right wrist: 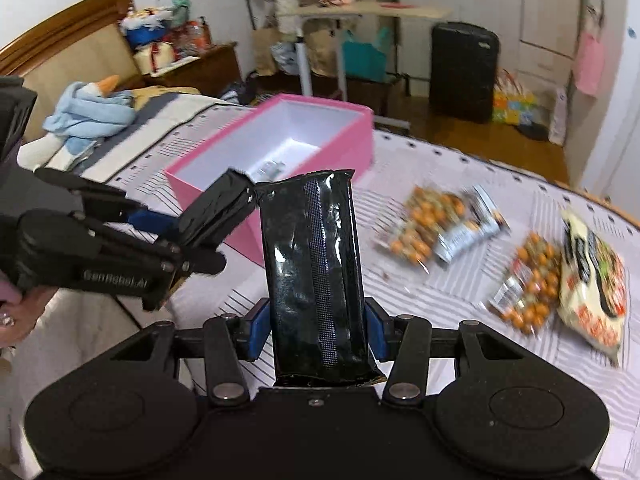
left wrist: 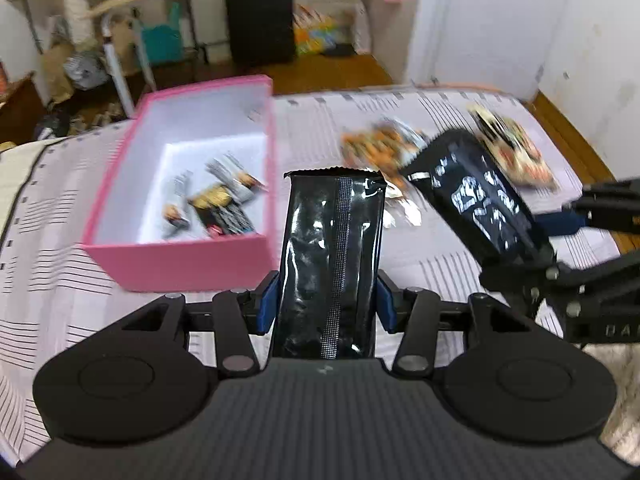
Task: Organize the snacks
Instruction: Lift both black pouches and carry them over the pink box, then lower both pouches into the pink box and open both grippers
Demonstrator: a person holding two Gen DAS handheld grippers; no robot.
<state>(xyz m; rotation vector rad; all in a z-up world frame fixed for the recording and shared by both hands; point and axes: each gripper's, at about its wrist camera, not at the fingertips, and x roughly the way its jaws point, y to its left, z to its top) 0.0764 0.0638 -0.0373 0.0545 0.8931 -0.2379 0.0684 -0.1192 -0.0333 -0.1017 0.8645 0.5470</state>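
My left gripper (left wrist: 326,300) is shut on a black snack packet (left wrist: 332,248), held upright between its blue pads. Beyond it to the left stands the pink box (left wrist: 176,260), with several small snacks on its white floor. My right gripper (right wrist: 316,332) is shut on a second black packet (right wrist: 316,264); in the left wrist view that packet (left wrist: 484,200) shows white lettering. Each gripper appears in the other's view: the right gripper (left wrist: 536,240) and the left gripper (right wrist: 180,236). The pink box (right wrist: 352,140) lies ahead of both.
Loose snacks lie on the striped bedsheet (right wrist: 440,304): orange nut packets (right wrist: 428,220), a silver packet (right wrist: 468,232) and a cream noodle packet (right wrist: 592,280). A blue plush (right wrist: 88,108) sits near the headboard. A black suitcase (left wrist: 260,16) and a desk stand on the floor beyond.
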